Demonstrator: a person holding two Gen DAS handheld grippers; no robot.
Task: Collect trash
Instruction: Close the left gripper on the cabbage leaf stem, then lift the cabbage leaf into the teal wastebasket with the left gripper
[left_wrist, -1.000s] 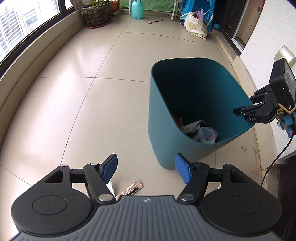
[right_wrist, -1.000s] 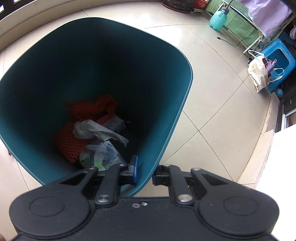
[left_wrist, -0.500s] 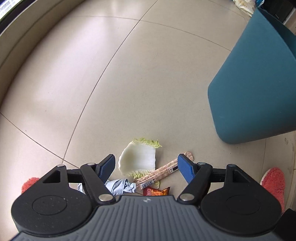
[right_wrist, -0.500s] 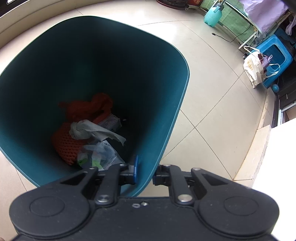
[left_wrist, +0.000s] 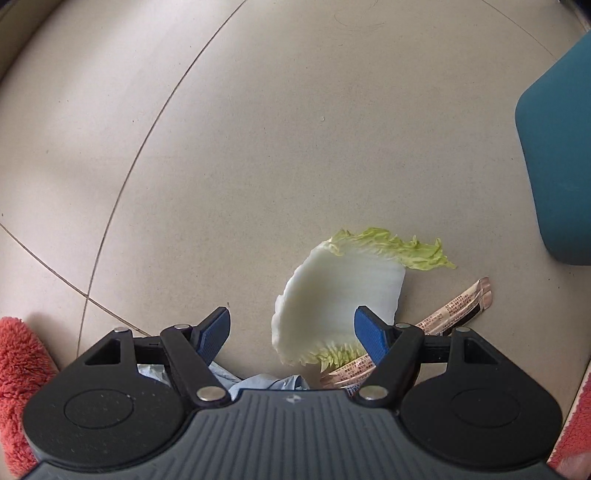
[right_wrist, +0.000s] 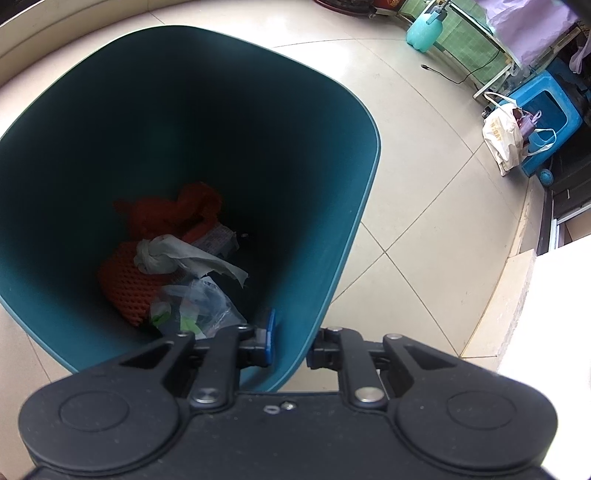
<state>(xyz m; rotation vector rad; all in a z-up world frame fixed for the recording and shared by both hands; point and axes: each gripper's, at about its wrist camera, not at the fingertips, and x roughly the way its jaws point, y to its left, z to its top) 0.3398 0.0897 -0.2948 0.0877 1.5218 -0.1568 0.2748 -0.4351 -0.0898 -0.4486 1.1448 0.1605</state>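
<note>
The left gripper (left_wrist: 291, 328) points straight down at the floor (left_wrist: 258, 129) with its jaws spread wide and nothing between the pads; they opened a little further within the last second, which reads as getting ready to take a piece of trash. Its right pad hangs over the lower right edge of the cabbage leaf (left_wrist: 340, 291), which lies flat on the tiles, and beneath that pad a wrapper (left_wrist: 458, 308) slants out from under the leaf. A crumpled blue scrap (left_wrist: 266, 382) shows just below the jaws, half hidden by the gripper body. The bin (left_wrist: 557, 155) stands at the right edge of this view, well apart from the leaf. A red fluffy thing (left_wrist: 18, 362), perhaps a slipper, fills the lower left corner. The right gripper (right_wrist: 291, 343) is pinched on the near wall of the bin (right_wrist: 343, 258), one pad inside and one outside the rim, probably to steady it and tip its mouth toward the pile. Inside lie an orange net (right_wrist: 122, 284), a knotted tissue (right_wrist: 166, 254) and a clear bag (right_wrist: 203, 306). Compared with a second ago, the left view has swung from looking across the room at the bin down onto the trash, and the leaf now looms much larger, so the hand has dropped close to it; the right view is almost unchanged. I judge the leaf to be the next pick.
</note>
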